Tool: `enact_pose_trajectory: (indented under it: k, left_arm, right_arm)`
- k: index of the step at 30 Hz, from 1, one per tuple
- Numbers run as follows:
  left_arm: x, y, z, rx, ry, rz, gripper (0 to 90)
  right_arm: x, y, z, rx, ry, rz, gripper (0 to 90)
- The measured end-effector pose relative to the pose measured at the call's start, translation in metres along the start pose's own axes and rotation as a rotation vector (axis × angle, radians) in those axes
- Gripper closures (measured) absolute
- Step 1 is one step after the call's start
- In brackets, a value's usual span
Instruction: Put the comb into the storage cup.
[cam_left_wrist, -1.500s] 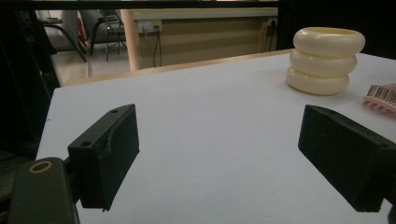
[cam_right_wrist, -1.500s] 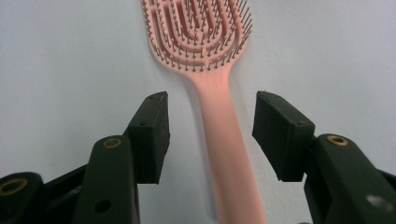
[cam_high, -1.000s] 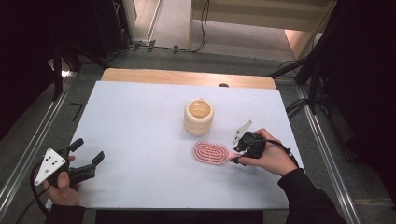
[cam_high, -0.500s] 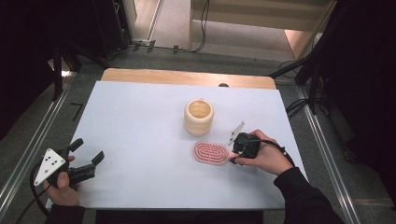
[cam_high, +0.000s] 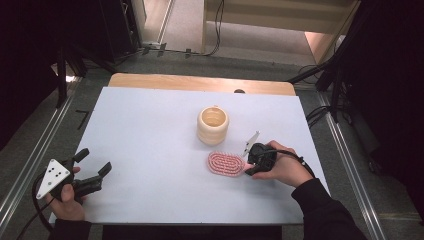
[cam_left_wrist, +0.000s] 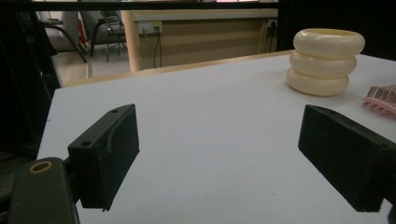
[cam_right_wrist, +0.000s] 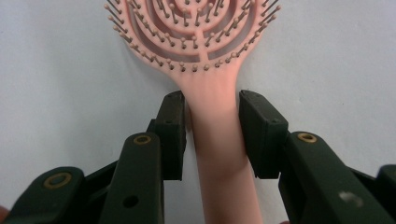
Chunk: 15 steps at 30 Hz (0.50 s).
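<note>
A pink hairbrush (cam_high: 226, 164) lies bristles up on the white table, just in front of a cream ribbed cup (cam_high: 212, 125). My right gripper (cam_high: 247, 166) is low at the brush's right end. In the right gripper view its jaws have just been closing, and the handle (cam_right_wrist: 217, 154) runs between the two pads. The pads (cam_right_wrist: 173, 133) stand right at the handle's sides without clearly pressing on it. My left gripper (cam_high: 95, 161) rests at the table's front left corner, open wide and empty (cam_left_wrist: 217, 135). It faces the cup (cam_left_wrist: 327, 60) and the brush's edge (cam_left_wrist: 380, 97).
The white table top (cam_high: 150, 130) has a wooden strip along its far edge. Metal rails run down both sides of the table. Cables and dark stands are on the floor beyond it.
My right gripper has edged slightly left onto the brush handle and its jaws have narrowed around it. The left gripper, the cup and the brush have stayed put.
</note>
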<state>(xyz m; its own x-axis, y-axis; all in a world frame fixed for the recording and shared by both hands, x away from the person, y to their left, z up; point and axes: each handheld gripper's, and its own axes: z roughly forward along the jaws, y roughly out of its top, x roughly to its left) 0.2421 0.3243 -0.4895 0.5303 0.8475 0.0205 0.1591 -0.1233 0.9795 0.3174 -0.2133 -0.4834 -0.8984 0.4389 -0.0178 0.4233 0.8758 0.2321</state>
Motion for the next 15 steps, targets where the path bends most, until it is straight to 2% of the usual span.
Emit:
enact_pose_trajectory:
  k: [4,7,10,11,15]
  left_arm:
    - [0.0,0.0,0.0,0.001,0.0,0.002,13.3]
    - [-0.001,0.0,0.0,0.001,0.0,0.003,13.2]
    - [0.0,0.0,0.0,0.001,-0.001,0.003,13.3]
    - [0.0,0.0,0.0,0.001,-0.001,0.002,13.2]
    - [0.0,0.0,0.0,0.001,-0.001,0.003,13.3]
  right_arm:
    - [-0.001,0.001,0.001,0.011,0.011,0.014,61.8]
    - [-0.003,0.004,0.001,0.022,0.019,-0.013,63.8]
    - [-0.001,0.008,0.001,0.044,0.006,-0.036,67.0]
    - [0.001,0.009,0.0,0.059,-0.001,-0.018,67.1]
    - [0.002,0.01,0.001,0.062,-0.013,-0.026,67.5]
